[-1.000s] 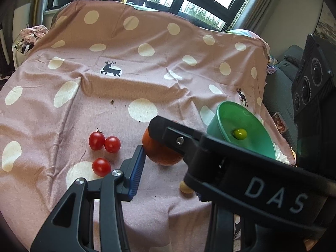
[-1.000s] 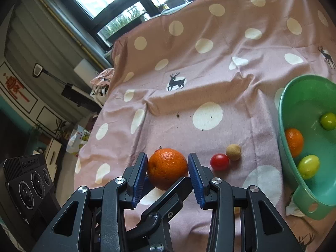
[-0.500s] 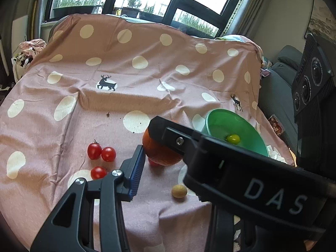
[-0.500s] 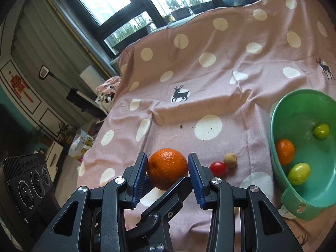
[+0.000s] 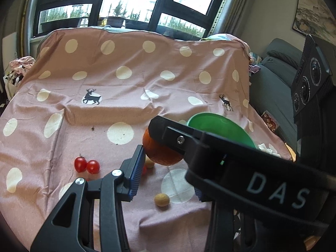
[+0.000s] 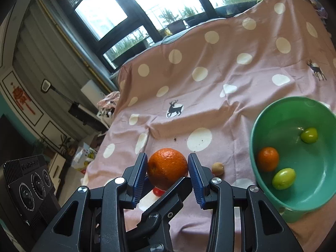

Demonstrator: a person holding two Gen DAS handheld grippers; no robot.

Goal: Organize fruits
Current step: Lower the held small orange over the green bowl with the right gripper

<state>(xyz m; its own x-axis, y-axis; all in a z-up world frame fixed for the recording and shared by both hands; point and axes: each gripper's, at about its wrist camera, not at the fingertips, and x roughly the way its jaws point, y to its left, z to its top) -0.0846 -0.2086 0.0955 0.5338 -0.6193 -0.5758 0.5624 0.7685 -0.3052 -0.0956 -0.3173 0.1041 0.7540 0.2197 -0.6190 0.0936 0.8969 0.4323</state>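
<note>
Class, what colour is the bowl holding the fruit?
Green bowl; clearest in the right wrist view.

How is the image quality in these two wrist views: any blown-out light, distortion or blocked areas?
Left wrist view: windows blown out, fisheye bends the frames, and the right gripper's body hides most of the green bowl. Right wrist view: same window glare, dark vignetted corners, yet the orange and bowl fruit are sharp.

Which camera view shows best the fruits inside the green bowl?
The right wrist view. It looks into the green bowl and shows a small orange and two green fruits. The left wrist view shows only the bowl's rim behind the other gripper's black frame.
</note>
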